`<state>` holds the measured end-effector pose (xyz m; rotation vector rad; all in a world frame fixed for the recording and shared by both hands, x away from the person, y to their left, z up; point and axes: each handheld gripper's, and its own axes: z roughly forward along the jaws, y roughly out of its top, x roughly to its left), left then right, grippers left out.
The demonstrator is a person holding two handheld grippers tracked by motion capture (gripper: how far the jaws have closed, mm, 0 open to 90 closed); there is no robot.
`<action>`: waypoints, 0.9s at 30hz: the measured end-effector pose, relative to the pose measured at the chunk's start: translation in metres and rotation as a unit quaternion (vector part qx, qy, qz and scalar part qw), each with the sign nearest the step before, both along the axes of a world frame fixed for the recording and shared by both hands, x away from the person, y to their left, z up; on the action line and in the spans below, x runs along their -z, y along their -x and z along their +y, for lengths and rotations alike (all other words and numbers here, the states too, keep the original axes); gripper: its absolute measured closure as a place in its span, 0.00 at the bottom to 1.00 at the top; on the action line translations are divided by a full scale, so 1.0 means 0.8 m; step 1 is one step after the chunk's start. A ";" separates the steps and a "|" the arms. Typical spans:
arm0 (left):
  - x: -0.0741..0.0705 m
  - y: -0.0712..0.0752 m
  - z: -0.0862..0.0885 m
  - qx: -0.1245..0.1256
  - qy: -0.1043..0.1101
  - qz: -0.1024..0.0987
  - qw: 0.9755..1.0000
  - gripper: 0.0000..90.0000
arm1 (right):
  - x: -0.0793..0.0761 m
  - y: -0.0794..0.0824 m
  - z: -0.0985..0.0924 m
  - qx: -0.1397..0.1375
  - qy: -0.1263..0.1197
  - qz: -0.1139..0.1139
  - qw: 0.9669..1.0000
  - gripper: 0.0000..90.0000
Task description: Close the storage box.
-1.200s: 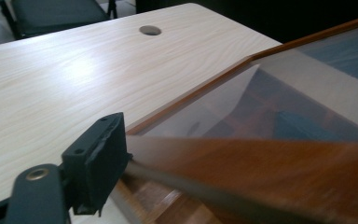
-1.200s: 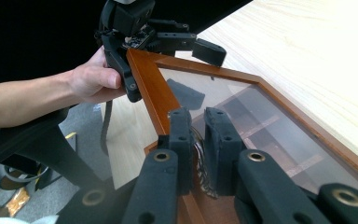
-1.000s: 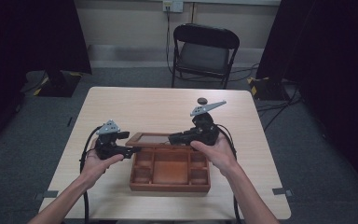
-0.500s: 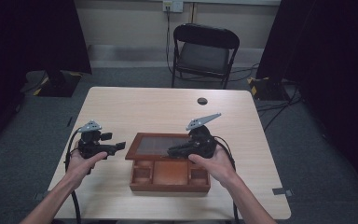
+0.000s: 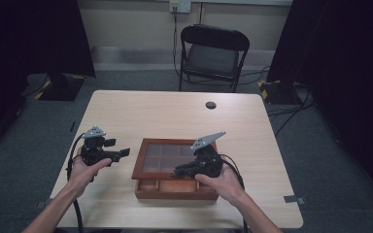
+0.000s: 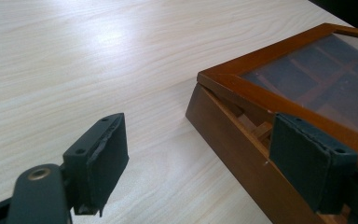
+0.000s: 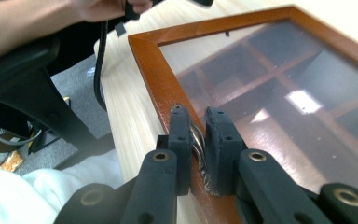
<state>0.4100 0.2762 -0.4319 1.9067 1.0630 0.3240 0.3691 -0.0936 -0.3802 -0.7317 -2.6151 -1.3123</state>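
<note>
Two grippers: my right gripper [image 7: 196, 140] has its fingers clamped on the glass lid [image 5: 167, 158], lowering it over the wooden box [image 5: 175, 190] mid-tabletop; left gripper [image 5: 122, 153] open, beside. Next, ease it flush.

Glossy wood box [image 5: 174, 188] w/ glass lid [image 5: 170, 158], matt pale-wood table [image 5: 165, 116]
</note>
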 end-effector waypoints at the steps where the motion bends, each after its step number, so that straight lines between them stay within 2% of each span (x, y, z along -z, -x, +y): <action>1: 0.000 0.000 0.000 0.001 0.000 0.001 1.000 0.21 | 0.005 0.002 0.001 0.000 0.004 0.006 1.000 0.91; 8: 0.001 -0.001 -0.004 0.004 0.001 0.000 1.000 0.22 | 0.023 0.005 0.003 -0.002 0.011 0.022 1.000 0.92; 16: 0.002 0.000 -0.001 -0.002 0.000 -0.001 1.000 0.22 | 0.049 0.007 0.010 -0.003 0.042 0.041 0.998 0.93; 17: 0.001 0.000 0.000 -0.004 0.000 -0.001 1.000 0.22 | 0.050 0.007 0.010 0.002 0.048 0.038 0.998 1.00; 18: 0.001 0.000 0.000 -0.004 0.002 -0.007 1.000 0.23 | 0.051 0.005 0.009 0.004 0.037 0.045 0.998 1.00; 19: 0.001 0.001 0.000 -0.004 0.002 -0.006 1.000 0.23 | 0.050 0.004 0.009 -0.002 0.031 0.033 0.999 1.00; 20: 0.001 0.001 0.000 -0.003 0.002 -0.005 1.000 0.23 | 0.048 0.005 0.010 -0.005 0.039 0.021 0.999 1.00; 22: 0.001 0.001 0.000 -0.005 0.001 -0.007 1.000 0.23 | 0.048 0.005 0.010 -0.006 0.031 0.024 0.999 1.00; 27: 0.001 0.000 0.000 -0.002 0.000 -0.004 1.000 0.23 | 0.048 0.000 0.004 0.020 0.023 0.023 0.999 0.83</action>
